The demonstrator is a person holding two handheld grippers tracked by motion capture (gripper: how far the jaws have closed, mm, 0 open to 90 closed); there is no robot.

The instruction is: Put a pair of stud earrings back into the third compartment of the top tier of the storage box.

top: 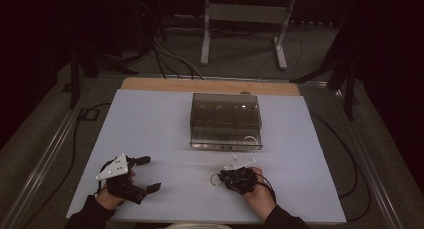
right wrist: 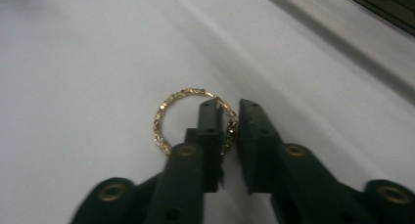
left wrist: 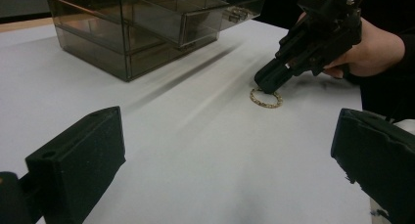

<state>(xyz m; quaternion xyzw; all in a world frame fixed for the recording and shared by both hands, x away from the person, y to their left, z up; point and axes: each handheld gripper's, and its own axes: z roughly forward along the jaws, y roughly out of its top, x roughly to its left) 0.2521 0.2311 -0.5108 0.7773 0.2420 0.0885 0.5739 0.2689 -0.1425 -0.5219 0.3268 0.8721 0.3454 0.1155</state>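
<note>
A thin gold bracelet [top: 215, 180] [left wrist: 266, 98] [right wrist: 164, 114] lies flat on the white table [top: 150, 124], near its front edge. My right gripper [top: 220, 179] [left wrist: 267, 86] [right wrist: 229, 114] points down at it, jaws shut on the bracelet's right side, the chain pinched between them. My left gripper [top: 149, 174] [left wrist: 225, 160] rests at the front left, open wide with nothing between its jaws. A smoky clear drawer box [top: 226, 120] [left wrist: 147, 23] stands behind both at the table's middle; one upper drawer looks pulled out a little.
Bare wooden strip [top: 210, 85] runs along the table's far edge. Cables [top: 345, 159] trail off the right side, and a metal stand [top: 245, 19] is on the floor beyond. Bare white surface lies between the two grippers.
</note>
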